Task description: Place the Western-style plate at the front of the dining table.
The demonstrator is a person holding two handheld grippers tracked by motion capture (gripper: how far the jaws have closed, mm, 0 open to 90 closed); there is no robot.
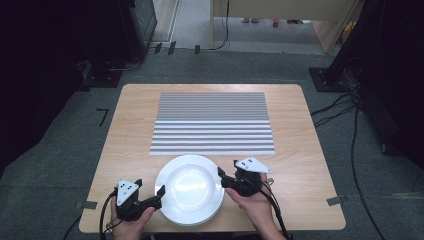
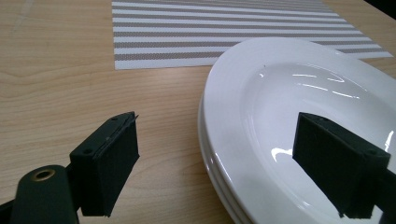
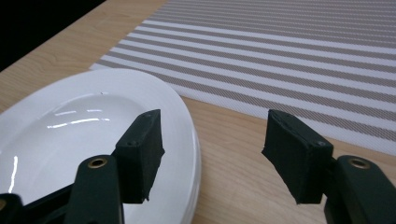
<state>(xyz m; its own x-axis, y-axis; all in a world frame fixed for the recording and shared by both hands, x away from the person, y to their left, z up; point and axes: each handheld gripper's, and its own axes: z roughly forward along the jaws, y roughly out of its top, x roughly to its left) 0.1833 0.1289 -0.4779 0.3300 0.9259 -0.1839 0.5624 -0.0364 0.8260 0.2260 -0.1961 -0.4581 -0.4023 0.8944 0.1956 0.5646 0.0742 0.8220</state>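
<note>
Left tongs (image 1: 161,191) are held wide apart at the left rim of the stack of round white ceramic plates (image 1: 190,192), gripping nothing. The stack is set on the light wooden counter (image 1: 295,150), just before the grey-and-white striped woven placemat (image 1: 212,122). Right tongs (image 1: 221,175), spread at the stack's right rim, are empty.

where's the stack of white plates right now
In the high view the stack of white round plates sits at the wooden table's near edge, just before the striped placemat.
</note>
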